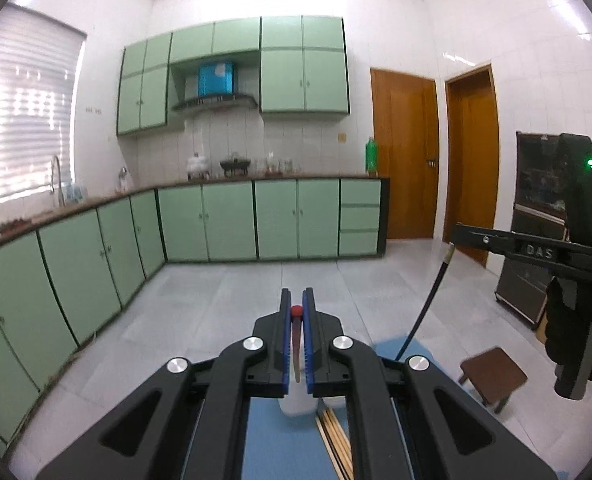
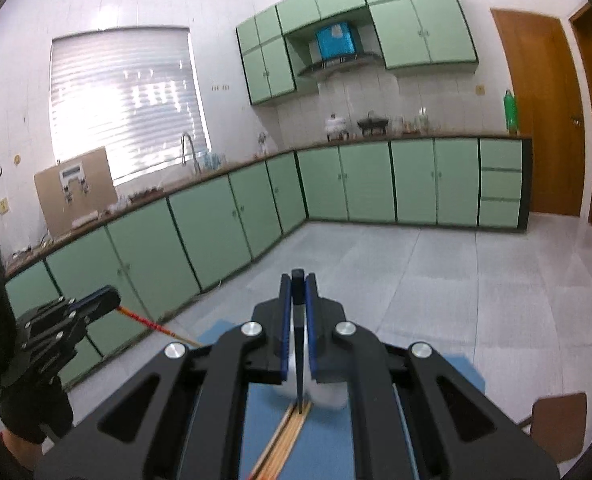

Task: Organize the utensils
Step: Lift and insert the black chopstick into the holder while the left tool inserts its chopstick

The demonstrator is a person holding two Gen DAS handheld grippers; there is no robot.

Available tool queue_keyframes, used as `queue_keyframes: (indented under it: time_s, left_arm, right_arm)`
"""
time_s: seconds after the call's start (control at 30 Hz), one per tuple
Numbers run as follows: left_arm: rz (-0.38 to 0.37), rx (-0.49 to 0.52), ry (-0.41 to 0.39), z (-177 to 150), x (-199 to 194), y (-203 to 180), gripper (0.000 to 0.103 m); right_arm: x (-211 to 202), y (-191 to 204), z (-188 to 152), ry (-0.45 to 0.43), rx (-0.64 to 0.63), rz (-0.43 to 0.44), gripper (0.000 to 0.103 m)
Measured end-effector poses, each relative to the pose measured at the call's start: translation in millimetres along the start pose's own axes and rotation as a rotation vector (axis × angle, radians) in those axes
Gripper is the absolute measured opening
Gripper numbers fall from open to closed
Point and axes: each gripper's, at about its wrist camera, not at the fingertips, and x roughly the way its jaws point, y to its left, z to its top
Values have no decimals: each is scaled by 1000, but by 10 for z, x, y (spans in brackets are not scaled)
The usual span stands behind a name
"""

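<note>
- While both claws are raised above the blue mat (image 1: pixel 283 440) on the tabletop, each one is clamped on a single chopstick.
- Left claw (image 1: pixel 296 312): its blue-padded fingers pinch a slim brown wooden chopstick with a round red end (image 1: pixel 296 332), which hangs down toward the mat; from the right wrist view its shaft shows red and yellow bands.
- Right claw (image 2: pixel 298 284): it grips a slim black chopstick with a square top (image 2: pixel 299 344), pointing down to the mat.
- One white plastic cup (image 1: pixel 293 404) stands on the mat just below the left claw.
- A bundle of pale wooden chopsticks (image 2: pixel 285 436) lies flat on the mat, near the cup; they are too blurred to count.
</note>
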Motion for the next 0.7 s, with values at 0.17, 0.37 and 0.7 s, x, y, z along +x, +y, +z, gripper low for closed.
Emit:
queue_keyframes:
  time_s: [0.17, 0.37, 0.7]
  left_arm:
    - [3, 9, -19, 136, 266, -43, 5]
    - [10, -15, 34, -21, 776, -46, 5]
    - [7, -75, 120, -240, 1183, 43, 25]
  right_arm:
    - [223, -166, 337, -78, 23, -23, 6]
    - [752, -286, 230, -14, -13, -103, 6]
    - [1186, -341, -279, 132, -6, -114, 13]
